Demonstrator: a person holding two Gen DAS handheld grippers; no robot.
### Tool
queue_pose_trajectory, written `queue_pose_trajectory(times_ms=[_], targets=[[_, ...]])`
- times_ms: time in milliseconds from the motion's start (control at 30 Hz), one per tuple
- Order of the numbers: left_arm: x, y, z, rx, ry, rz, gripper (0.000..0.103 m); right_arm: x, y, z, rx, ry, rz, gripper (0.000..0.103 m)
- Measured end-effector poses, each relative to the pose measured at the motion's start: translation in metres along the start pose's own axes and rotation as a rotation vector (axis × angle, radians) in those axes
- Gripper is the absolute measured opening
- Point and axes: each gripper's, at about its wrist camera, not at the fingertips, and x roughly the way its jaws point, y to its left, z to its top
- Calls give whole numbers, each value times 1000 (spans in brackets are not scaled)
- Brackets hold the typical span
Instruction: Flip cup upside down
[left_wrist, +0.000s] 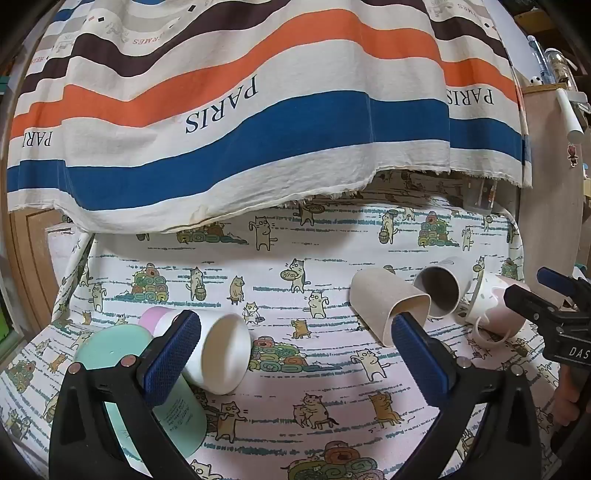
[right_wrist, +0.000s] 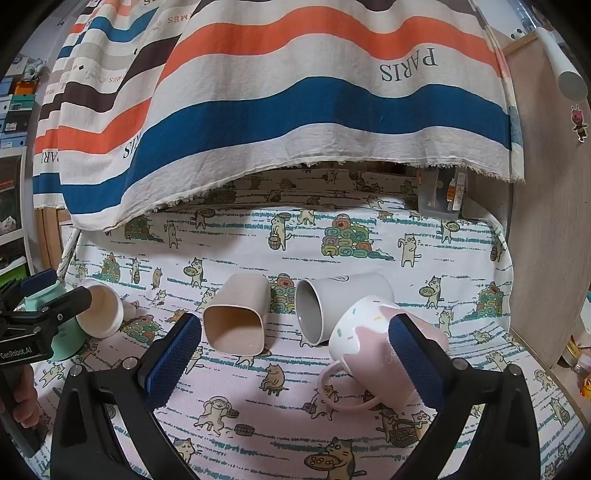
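Note:
Several cups lie on their sides on the cat-print cloth (left_wrist: 280, 410). A white cup (left_wrist: 221, 354) with a pink base lies beside a mint cup (left_wrist: 114, 343) at the left; my left gripper (left_wrist: 295, 350) is open, its left finger over them. A beige square cup (left_wrist: 388, 302), a grey cup (left_wrist: 443, 288) and a pink-and-white handled mug (left_wrist: 495, 310) lie at the right. In the right wrist view my right gripper (right_wrist: 295, 350) is open; its right finger overlaps the mug (right_wrist: 373, 343). The beige cup (right_wrist: 238, 317) and grey cup (right_wrist: 332, 306) lie just beyond it.
A striped "PARIS" cloth (left_wrist: 236, 110) hangs behind the table. A clear plastic box (right_wrist: 441, 195) stands at the back right under it. A wooden panel (right_wrist: 546, 184) borders the right side. The other gripper shows at each view's edge, the right one (left_wrist: 554, 314) and the left one (right_wrist: 40, 317).

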Motion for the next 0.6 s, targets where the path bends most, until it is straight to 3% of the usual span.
queue_pose_trajectory(times_ms=[600], targets=[[0, 0, 0, -2, -1, 0, 103, 0, 0, 0, -2, 2, -1, 102]])
